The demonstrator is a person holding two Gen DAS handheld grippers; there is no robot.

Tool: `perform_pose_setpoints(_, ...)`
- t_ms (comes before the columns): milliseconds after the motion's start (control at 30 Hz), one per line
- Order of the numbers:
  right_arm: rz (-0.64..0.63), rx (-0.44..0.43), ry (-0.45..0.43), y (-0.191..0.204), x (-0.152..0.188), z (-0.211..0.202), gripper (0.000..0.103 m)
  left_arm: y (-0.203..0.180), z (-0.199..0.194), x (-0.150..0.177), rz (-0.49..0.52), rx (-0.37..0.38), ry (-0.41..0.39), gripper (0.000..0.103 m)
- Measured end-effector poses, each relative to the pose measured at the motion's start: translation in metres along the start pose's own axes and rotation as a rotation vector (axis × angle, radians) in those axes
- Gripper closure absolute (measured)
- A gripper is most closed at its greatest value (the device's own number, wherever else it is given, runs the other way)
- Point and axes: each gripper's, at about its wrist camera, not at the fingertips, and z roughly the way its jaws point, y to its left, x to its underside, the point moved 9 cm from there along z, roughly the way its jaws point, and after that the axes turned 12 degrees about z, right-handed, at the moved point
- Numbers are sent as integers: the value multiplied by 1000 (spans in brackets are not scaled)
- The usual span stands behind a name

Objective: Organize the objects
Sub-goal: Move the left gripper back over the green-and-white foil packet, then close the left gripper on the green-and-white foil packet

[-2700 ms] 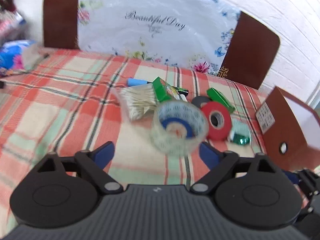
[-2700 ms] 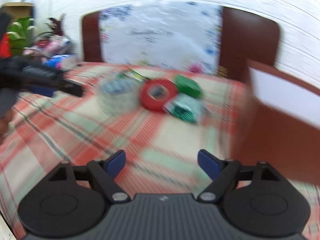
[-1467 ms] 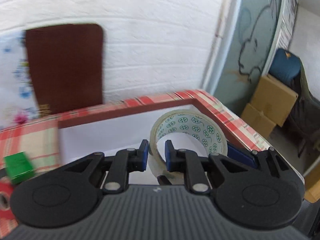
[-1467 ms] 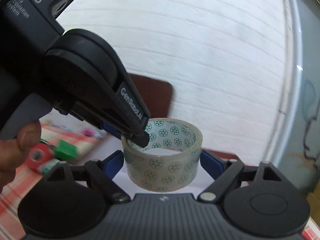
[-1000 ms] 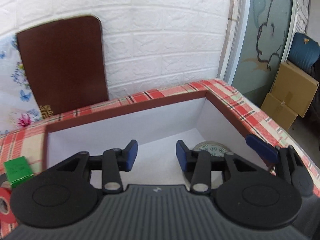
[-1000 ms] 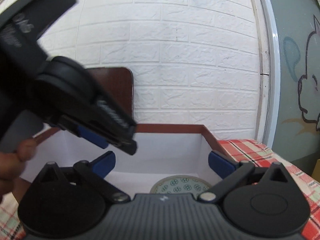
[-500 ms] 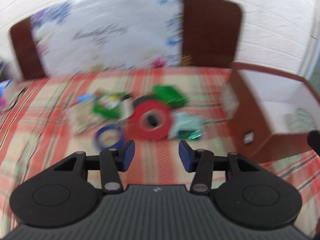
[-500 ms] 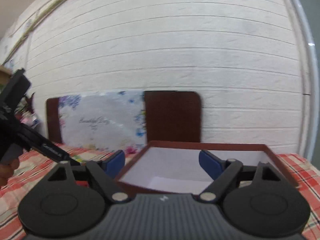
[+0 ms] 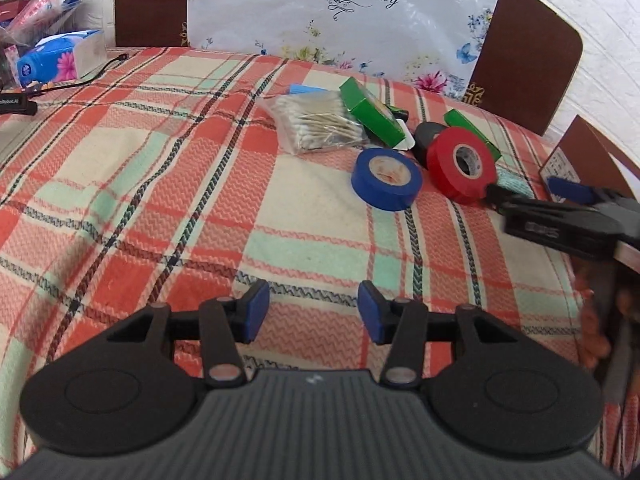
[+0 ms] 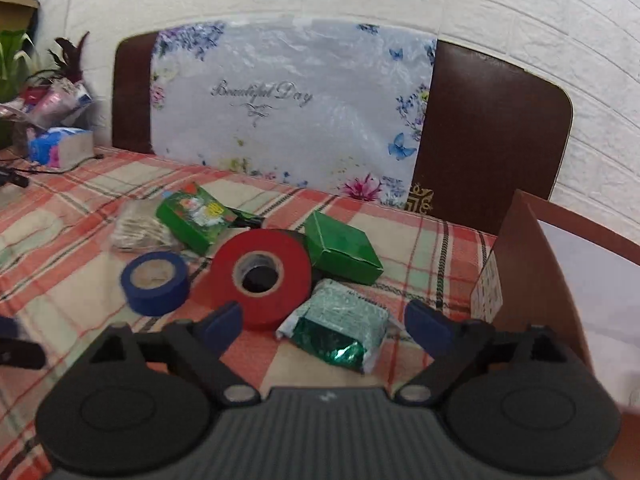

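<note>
My right gripper (image 10: 322, 322) nearer red tape roll (image 10: 260, 278): roll just ahead-left, lying flat, hole up. Jaws just widened, nothing between. My left gripper (image 9: 314, 310) half-spread, bare, farther off. Brown box (image 10: 560, 264) right of roll.

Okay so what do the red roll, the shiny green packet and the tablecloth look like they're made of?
Red roll: probably vinyl tape, smooth and matte, wound on a pale core. Green packet: looks like clear wrap over metallic foil, crinkled and glinting. Tablecloth: woven fabric, with a visible zigzag weave in the plaid.
</note>
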Motion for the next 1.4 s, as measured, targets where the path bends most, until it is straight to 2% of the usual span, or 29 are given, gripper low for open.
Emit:
perform_pose_setpoints(33,-17,5,31,0,1,14,11,1,0,1,0,9,-4,52)
perform_pose_setpoints(67,-33,-32,79,0,8,28,10,2,0,1,1,17,-6,52)
perform_pose_setpoints(100,-23,-80,88,-2,9,34,13,3,0,2,1,23,-10,51)
perform_pose_setpoints(133,-7,-120,94,-4,8,33,20,3,0,2,-1,28,-12,51)
perform_pose_setpoints(167,-2,-150,111,-6,10,30,38,3,0,3,-4,32,-12,50)
perform_pose_setpoints(200,-2,-137,110,-10,11,24,60,3,0,3,-4,33,-12,50)
perform_pose_setpoints(267,-38,-145,133,-15,18,12,63,-3,1,1,-1,49,-9,49)
perform_pose_setpoints(367,-87,-168,128,-13,33,-16,64,-21,1,-4,-5,115,1,49)
perform_pose_setpoints(500,-72,-189,121,-4,52,-58,61,-64,0,-18,18,229,5,48)
perform_pose_setpoints(533,-76,-183,116,-4,59,-69,58,-76,0,-20,25,260,12,46)
perform_pose_setpoints(600,-75,-179,93,-10,71,-91,37,-97,2,-25,35,303,23,30)
perform_pose_setpoints(667,-82,-179,78,-13,80,-104,36,-115,8,-29,62,320,42,27)
perform_pose_setpoints(767,-92,-165,98,-14,85,-101,37,-132,23,-32,93,307,69,27)
perform_pose_setpoints(833,-63,-177,109,-16,78,-94,36,-134,36,-28,78,292,112,31)
perform_pose_setpoints(867,-57,-180,114,-18,75,-88,36,-133,42,-25,68,288,126,38)
perform_pose_setpoints(900,-50,-179,133,-18,73,-78,37,-134,43,-25,86,279,100,56)
perform_pose_setpoints(933,-30,-190,152,-18,70,-69,42,-138,41,-25,124,286,93,62)
perform_pose_setpoints(967,1,-225,163,-16,68,-63,60,-142,40,-24,132,313,112,81)
perform_pose_setpoints(1000,15,-264,166,-11,65,-61,76,-143,37,-25,131,306,116,83)
perform_pose_setpoints(1033,12,-297,168,-6,63,-61,80,-146,30,-30,153,297,106,84)
perform_pose_setpoints(1067,-7,-289,145,-2,62,-65,82,-150,20,-35,178,297,81,85)
perform_pose_setpoints(1133,-61,-240,34,1,57,-82,82,-160,-1,-46,216,314,26,85)
perform_pose_setpoints(1200,-60,-210,-64,-5,43,-102,84,-176,-26,-66,272,332,-56,89)
perform_pose_setpoints(1333,-2,-133,-244,-39,2,-141,86,-224,-57,-107,360,392,-192,89)
perform_pose_setpoints(1400,11,-59,-305,-61,-17,-149,86,-250,-57,-121,397,427,-214,89)
